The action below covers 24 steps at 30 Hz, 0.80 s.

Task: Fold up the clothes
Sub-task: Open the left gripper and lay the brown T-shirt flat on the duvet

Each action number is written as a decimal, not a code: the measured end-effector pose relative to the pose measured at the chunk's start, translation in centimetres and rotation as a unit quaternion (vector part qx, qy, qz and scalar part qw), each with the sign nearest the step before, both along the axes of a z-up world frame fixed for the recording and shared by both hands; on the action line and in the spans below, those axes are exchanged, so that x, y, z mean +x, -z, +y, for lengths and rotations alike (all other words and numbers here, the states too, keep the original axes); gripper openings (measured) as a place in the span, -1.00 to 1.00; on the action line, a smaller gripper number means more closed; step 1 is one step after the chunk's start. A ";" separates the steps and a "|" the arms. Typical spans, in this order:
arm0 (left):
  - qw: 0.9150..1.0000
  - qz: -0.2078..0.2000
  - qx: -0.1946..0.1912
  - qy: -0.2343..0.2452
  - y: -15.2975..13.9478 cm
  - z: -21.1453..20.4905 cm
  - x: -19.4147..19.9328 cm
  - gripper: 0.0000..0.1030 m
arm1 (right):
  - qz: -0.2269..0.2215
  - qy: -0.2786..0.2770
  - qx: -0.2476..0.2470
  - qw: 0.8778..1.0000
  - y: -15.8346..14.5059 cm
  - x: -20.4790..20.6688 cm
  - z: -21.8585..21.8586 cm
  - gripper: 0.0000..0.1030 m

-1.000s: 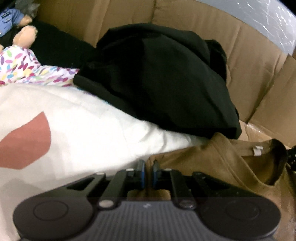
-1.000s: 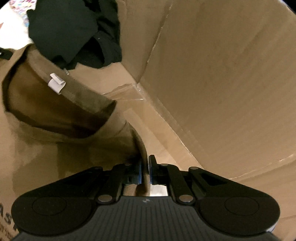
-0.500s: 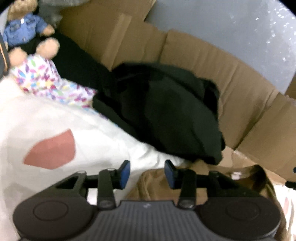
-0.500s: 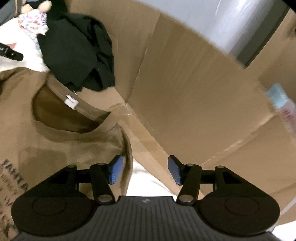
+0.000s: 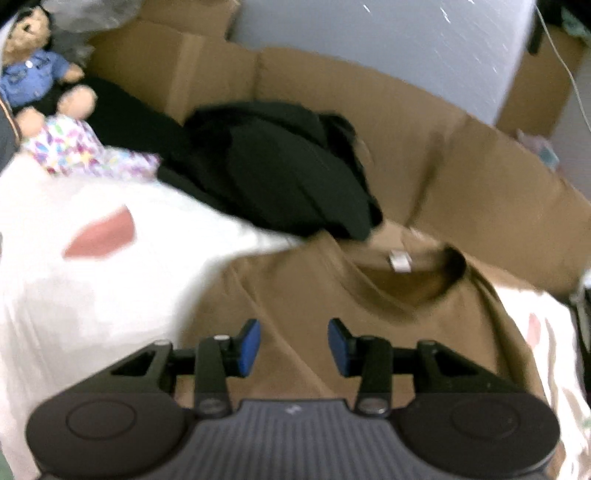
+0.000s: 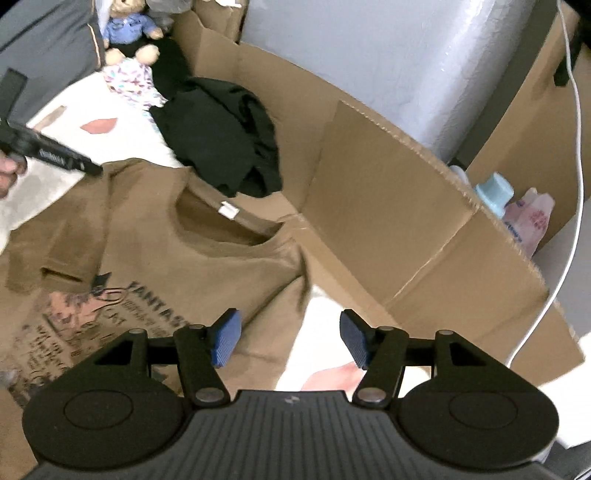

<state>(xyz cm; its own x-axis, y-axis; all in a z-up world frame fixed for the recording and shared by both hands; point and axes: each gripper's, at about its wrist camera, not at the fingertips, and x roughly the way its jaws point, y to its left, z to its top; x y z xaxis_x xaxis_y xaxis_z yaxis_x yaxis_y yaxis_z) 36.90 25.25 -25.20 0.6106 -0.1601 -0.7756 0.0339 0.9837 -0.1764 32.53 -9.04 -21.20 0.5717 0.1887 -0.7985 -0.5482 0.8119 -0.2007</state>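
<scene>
A brown T-shirt (image 6: 155,251) with a dark printed design lies spread front up on the white bedding (image 6: 55,192), collar with white label toward the cardboard. Its sleeve on the picture's left is folded in over the chest. In the left wrist view the brown T-shirt (image 5: 332,295) lies below my left gripper (image 5: 291,345), whose jaws stand open and hold nothing. My right gripper (image 6: 290,341) hangs above the shirt's right shoulder edge; its jaws are opening with nothing between them. The left gripper's black finger (image 6: 62,160) shows at the left edge of the right wrist view.
A crumpled black garment (image 6: 221,136) lies beyond the collar against a cardboard box wall (image 6: 388,206). A teddy bear (image 6: 129,29) in a blue shirt and a floral cloth (image 6: 133,83) sit at the far left. Bottles (image 6: 517,210) and a white cable (image 6: 569,184) lie behind the cardboard.
Both grippers let go of the brown shirt's shoulders, opened, and pulled up and back from it. The shirt now lies flat on the bedding.
</scene>
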 end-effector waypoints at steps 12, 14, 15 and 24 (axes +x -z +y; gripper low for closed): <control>0.996 0.034 0.064 0.051 1.6 -4.8 -3.0 0.32 | 0.009 0.013 0.021 1.000 2.2 -5.3 -3.4 0.25; 0.995 0.041 0.077 0.057 2.2 -5.4 -3.2 0.32 | 0.009 0.019 0.019 1.000 2.3 -5.6 -4.2 0.25; 0.994 0.045 0.082 0.059 2.6 -5.7 -3.3 0.32 | 0.010 0.021 0.017 1.000 2.4 -5.8 -4.5 0.25; 0.991 0.076 0.063 0.087 6.0 -8.1 -3.7 0.24 | 0.020 0.022 0.012 0.999 3.6 -6.5 -5.9 0.25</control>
<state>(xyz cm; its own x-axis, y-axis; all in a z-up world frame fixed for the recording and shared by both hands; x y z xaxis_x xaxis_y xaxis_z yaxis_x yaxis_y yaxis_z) 33.19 17.16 -31.19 0.4559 -0.1482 -0.8776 0.1881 0.9798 -0.0677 26.02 -14.99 -24.77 0.5471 0.1836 -0.8167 -0.5186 0.8402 -0.1586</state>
